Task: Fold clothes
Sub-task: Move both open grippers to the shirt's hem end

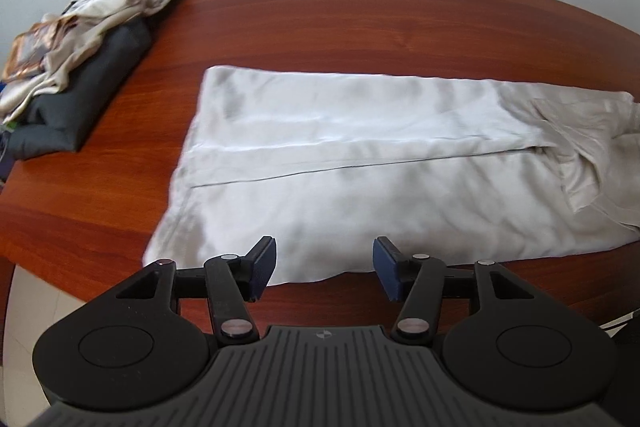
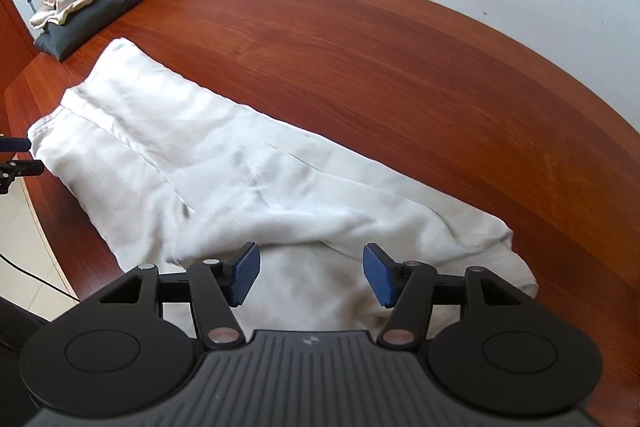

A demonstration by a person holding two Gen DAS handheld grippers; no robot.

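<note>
white garment [image 1: 340, 163] lies as long folded band on table [image 1: 360, 27] | left gripper [image 1: 324, 265], right gripper [image 2: 311, 273] wide open, empty | step unclear: crosswise fold or finished

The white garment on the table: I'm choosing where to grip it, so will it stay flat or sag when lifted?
The white garment will probably sag: it lies limp with soft creases. It looks thin, likely light. On the smooth wooden table it may slide when pushed. Both left tongs and right tongs are open.
</note>
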